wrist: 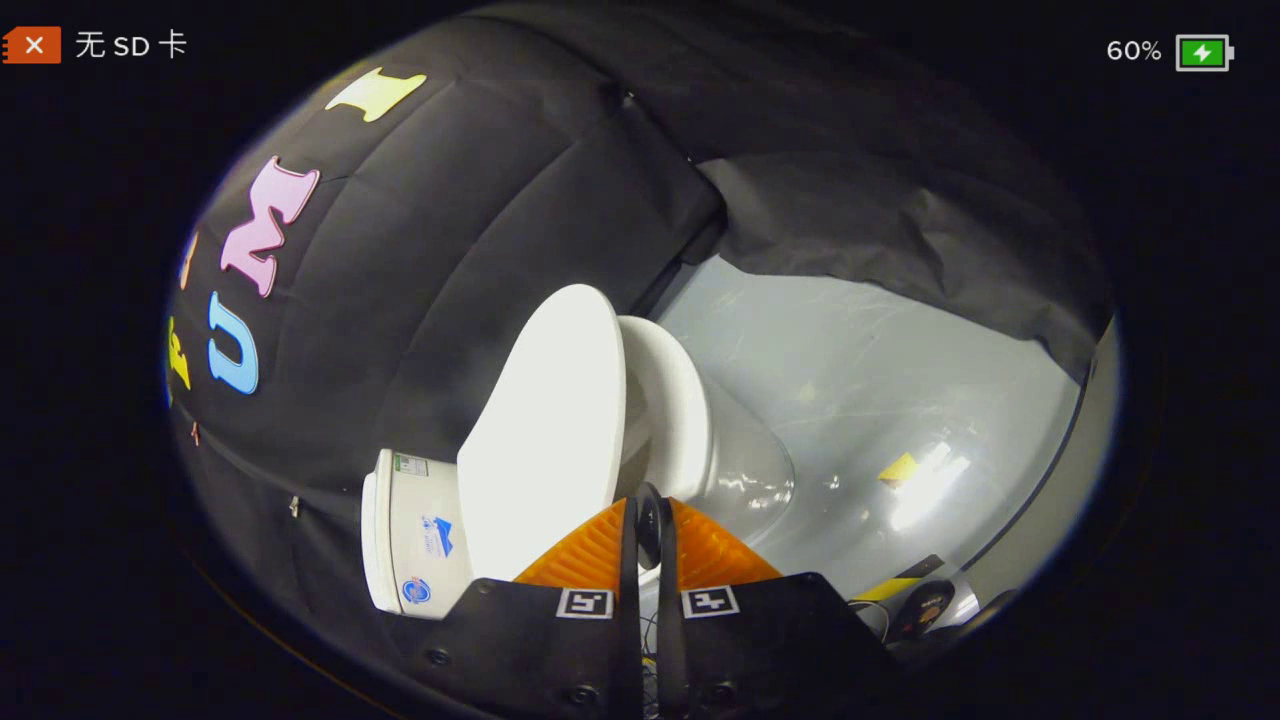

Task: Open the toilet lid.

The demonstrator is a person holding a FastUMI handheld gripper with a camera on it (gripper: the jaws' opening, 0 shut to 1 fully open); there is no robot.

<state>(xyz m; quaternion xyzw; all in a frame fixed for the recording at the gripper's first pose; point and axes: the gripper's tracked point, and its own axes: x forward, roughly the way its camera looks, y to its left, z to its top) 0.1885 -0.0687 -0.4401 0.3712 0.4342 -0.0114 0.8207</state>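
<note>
Most of the job looks done from where you hold the gripper. Your view is rolled sideways, so read the scene with that in mind: the toilet lid stands swung well away from the seat and bowl, with a clear wedge of gap between them, and its back leans toward the tank against the black cloth wall. The grey floor spreads beyond the bowl.

Your two fingers sit nearly together, only a thin slit showing between them, and I see nothing pinched there; their tips lie just in front of the lid's lower edge near the hinge end (whether they touch it I cannot tell).

What seems left is little: judge whether the lid rests fully back on the tank and will stay up unaided. If it does, you can draw the gripper clear and call it open.
</note>
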